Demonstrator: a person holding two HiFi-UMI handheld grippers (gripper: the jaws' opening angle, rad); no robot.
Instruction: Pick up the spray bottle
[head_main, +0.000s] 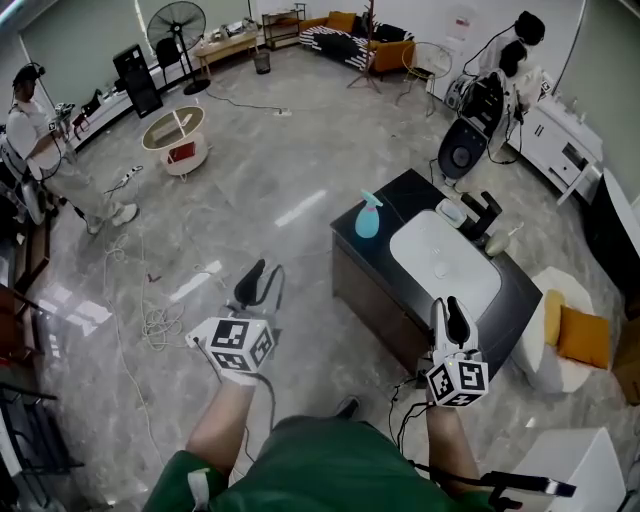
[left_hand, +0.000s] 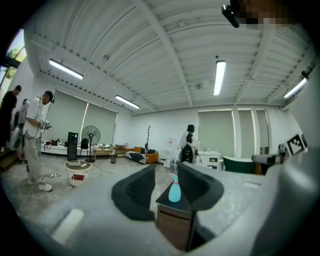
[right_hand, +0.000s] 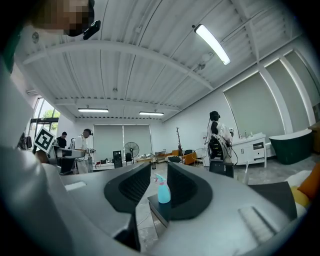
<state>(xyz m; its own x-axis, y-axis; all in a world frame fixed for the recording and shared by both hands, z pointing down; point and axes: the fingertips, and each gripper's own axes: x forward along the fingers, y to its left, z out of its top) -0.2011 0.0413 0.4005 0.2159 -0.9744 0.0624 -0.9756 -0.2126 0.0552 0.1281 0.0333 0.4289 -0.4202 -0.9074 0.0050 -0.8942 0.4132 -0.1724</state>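
At the black counter's (head_main: 412, 190) far corner, the teal spray bottle (head_main: 368, 217) stands upright beside the white basin (head_main: 440, 262). Your 2 grippers are well short of it: left gripper (head_main: 255, 272) fingers (left_hand: 132, 192) slightly apart, empty; right gripper (head_main: 452, 308) same.

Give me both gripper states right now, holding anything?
Left gripper: open, empty.
Right gripper: open, empty.
The spray bottle stands on the counter, away from both.
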